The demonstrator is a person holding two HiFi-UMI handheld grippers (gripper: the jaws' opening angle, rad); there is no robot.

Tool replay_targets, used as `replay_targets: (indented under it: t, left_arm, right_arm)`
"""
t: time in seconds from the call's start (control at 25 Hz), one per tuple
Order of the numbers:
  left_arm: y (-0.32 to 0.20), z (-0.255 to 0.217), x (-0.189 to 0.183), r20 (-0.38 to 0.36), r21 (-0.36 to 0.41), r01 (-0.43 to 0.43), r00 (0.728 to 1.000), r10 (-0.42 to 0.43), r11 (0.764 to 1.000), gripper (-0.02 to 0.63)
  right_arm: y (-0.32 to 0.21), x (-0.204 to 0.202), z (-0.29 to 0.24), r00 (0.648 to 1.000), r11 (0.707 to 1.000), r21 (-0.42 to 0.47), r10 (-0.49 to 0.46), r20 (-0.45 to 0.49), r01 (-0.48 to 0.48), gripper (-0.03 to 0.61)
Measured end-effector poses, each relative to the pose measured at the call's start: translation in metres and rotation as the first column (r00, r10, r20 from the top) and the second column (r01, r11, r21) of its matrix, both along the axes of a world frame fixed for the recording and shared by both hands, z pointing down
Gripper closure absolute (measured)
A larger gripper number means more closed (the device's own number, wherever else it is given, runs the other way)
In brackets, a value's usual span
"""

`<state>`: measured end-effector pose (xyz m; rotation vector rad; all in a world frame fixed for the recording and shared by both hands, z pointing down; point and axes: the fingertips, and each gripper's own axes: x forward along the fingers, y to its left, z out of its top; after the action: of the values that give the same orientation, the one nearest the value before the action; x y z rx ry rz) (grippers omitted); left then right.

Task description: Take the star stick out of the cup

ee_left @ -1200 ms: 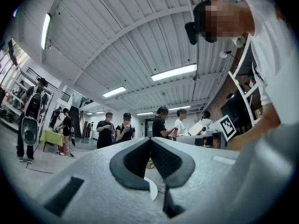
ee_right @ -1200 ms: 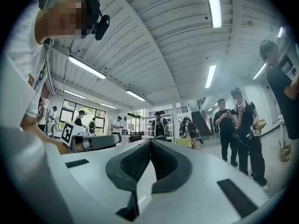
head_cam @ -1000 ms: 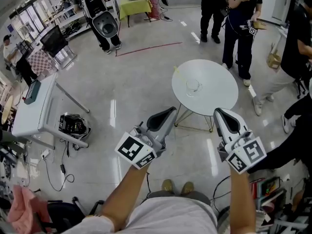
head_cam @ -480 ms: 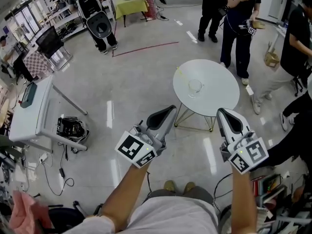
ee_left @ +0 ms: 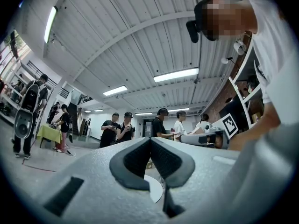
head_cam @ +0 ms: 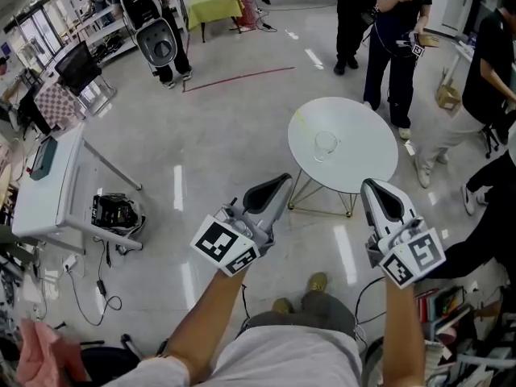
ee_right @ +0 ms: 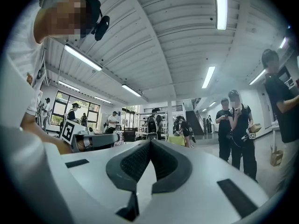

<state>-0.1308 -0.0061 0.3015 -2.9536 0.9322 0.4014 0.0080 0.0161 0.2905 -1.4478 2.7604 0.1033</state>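
Observation:
A round white table stands ahead of me on thin metal legs. On it sits a clear glass cup. A thin stick leans out of the cup to the upper left and ends in a small yellow tip. My left gripper and right gripper hover side by side short of the table's near edge, well clear of the cup. Both are shut with nothing between the pads, as the left gripper view and right gripper view show. A sliver of the table shows under the left jaws.
Several people stand beyond and to the right of the table. A grey desk stands at the left with a dark bag on the floor beside it. A black seat and a red floor line lie farther back.
I have taken a step toward the table; one shoe now shows farther forward. Both grippers stay shut and keep nearly the same place in the head view.

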Motion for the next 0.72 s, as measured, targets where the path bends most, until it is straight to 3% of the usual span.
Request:
replay_targets:
  t: [0.72]
  left_arm:
    - [-0.065,0.017,0.039,0.059,-0.04,0.028,0.998,-0.026,0.999,0.598]
  right_arm:
    - [-0.075,0.043,0.01,1.0,1.0,0.002,-0.025,-0.016,0.025,0.568]
